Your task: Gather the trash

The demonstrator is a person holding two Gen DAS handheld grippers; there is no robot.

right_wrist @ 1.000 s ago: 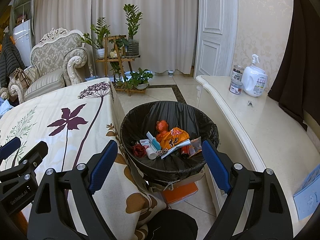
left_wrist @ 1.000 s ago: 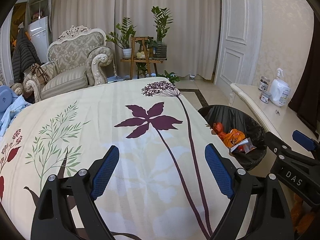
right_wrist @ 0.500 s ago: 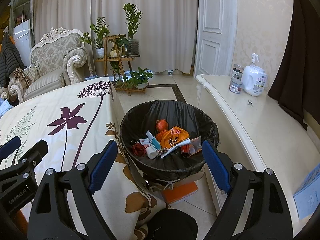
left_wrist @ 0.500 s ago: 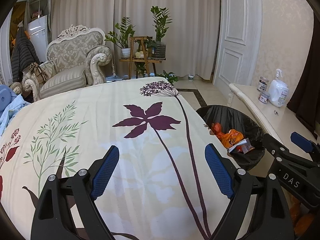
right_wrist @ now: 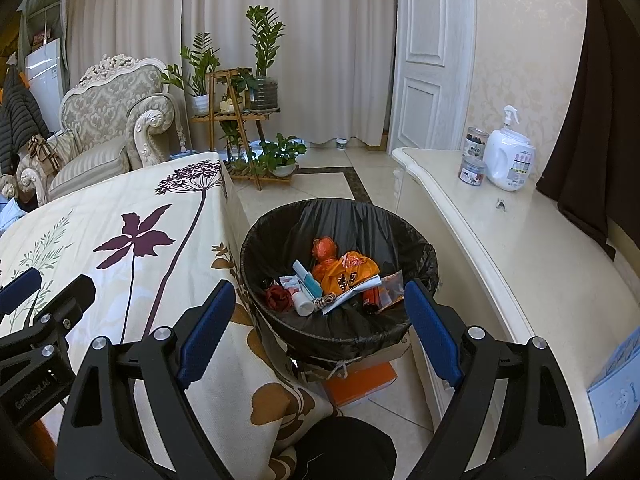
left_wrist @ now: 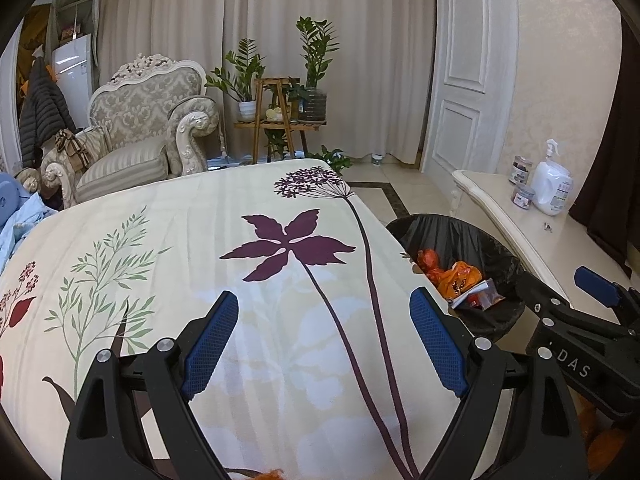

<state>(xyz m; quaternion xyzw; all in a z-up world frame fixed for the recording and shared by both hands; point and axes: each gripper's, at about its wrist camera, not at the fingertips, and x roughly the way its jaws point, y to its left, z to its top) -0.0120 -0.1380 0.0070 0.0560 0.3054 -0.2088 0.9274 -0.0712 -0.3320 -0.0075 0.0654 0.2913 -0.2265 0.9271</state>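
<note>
A round bin with a black liner (right_wrist: 340,220) (left_wrist: 436,228) stands on the floor between the table and a cream counter. Inside lie an orange bag (right_wrist: 348,270), a white and teal tube (right_wrist: 306,280), a small white bottle (right_wrist: 302,304), a red crumpled piece (right_wrist: 278,296) and paper. My right gripper (right_wrist: 320,320) hangs open over the bin's near rim, with nothing between its blue pads. My left gripper (left_wrist: 324,336) stands open above the flowered tablecloth (left_wrist: 180,240), empty too. The right gripper's fingers (left_wrist: 596,284) show at the right edge of the left wrist view.
A cream counter (right_wrist: 520,248) on the right carries a white spray bottle (right_wrist: 508,160) and two small jars (right_wrist: 472,170). An armchair (left_wrist: 148,120) and a wooden plant stand (left_wrist: 280,120) stand beyond the table. An orange box (right_wrist: 360,380) lies under the bin. Blue paper (right_wrist: 616,388) sits on the counter's near end.
</note>
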